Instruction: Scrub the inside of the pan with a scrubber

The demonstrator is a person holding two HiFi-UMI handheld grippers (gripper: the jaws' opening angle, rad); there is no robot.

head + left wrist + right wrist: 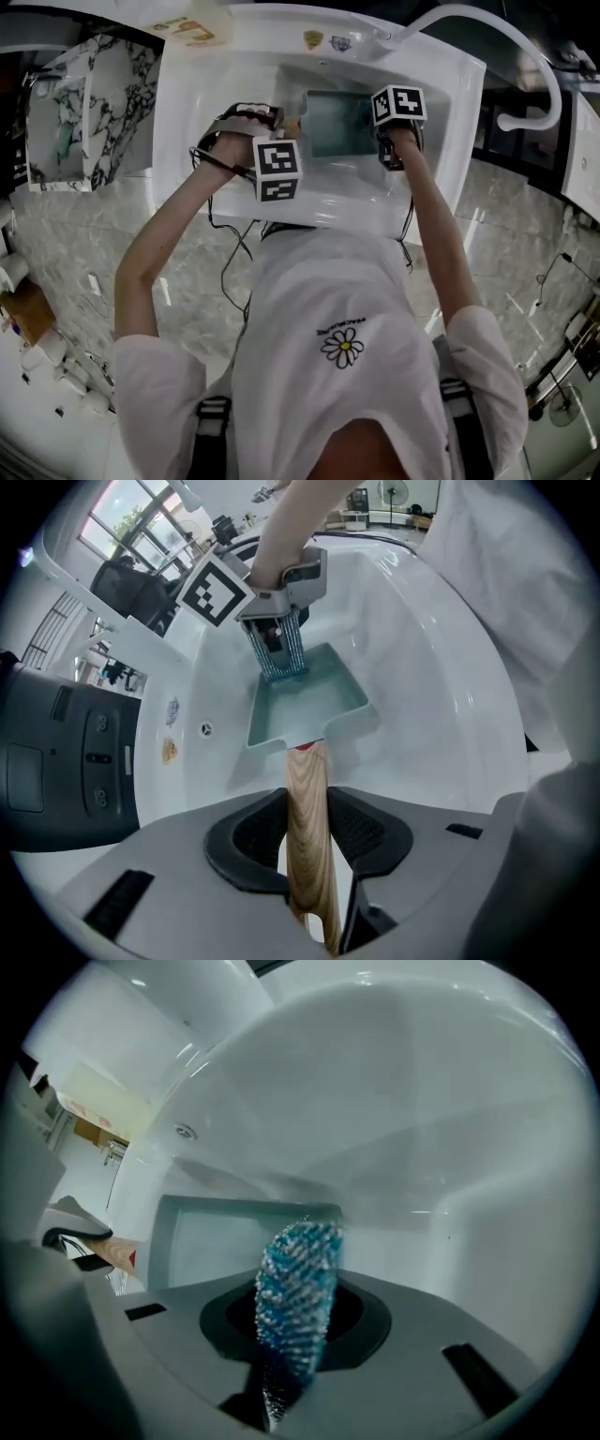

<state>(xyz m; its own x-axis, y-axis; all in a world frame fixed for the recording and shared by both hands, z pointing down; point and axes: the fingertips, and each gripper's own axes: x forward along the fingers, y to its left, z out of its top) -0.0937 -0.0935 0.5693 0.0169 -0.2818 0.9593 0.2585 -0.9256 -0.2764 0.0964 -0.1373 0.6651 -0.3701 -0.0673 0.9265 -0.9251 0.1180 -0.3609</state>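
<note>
Now scrubber (300, 1279) pinched in right claw (294, 1327), over pan (211, 1241).

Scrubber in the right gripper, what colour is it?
The scrubber is blue flecked with white, clearest in the right gripper view.

Square teal pan (305, 700), wooden handle (307, 836) nearest us, low in the white sink (441, 658). Blue-white mesh scrubber (279, 653) upright, seemingly touching its inside.
</note>
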